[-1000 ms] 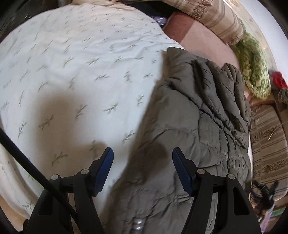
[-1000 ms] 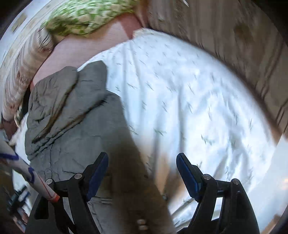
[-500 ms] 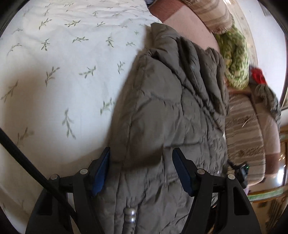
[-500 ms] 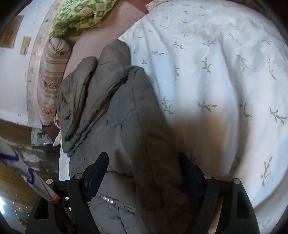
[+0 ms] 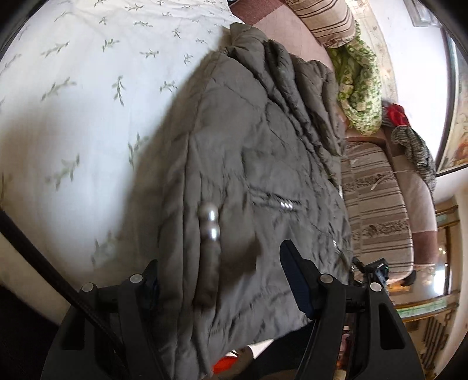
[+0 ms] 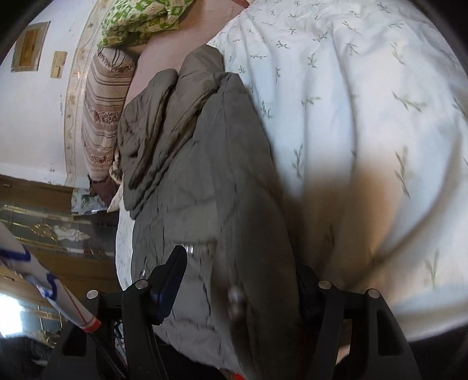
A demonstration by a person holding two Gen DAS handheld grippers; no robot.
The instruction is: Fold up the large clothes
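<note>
A grey-olive quilted jacket [image 5: 257, 152] lies folded lengthwise on a white bed sheet with a leaf print [image 5: 73, 96]. It also shows in the right wrist view [image 6: 204, 175] on the same sheet [image 6: 365, 102]. My left gripper [image 5: 219, 280] is open, its jaws wide apart over the jacket's near edge, the left finger partly hidden behind the cloth. My right gripper [image 6: 239, 280] is open too, its jaws straddling the jacket's thick folded edge, the right finger hidden by the cloth. Metal snaps [image 5: 209, 222] show on the jacket's placket.
A green patterned cloth [image 5: 359, 87] and a striped cushion [image 5: 321, 17] lie at the head of the bed. A striped mattress edge [image 5: 377, 204] drops off on the right. In the right wrist view a rolled paper [image 6: 44, 280] sits at lower left.
Both grippers have moved in low over the jacket's near end. The jacket now fills the space between each pair of jaws, and the jaws stay wide apart.
</note>
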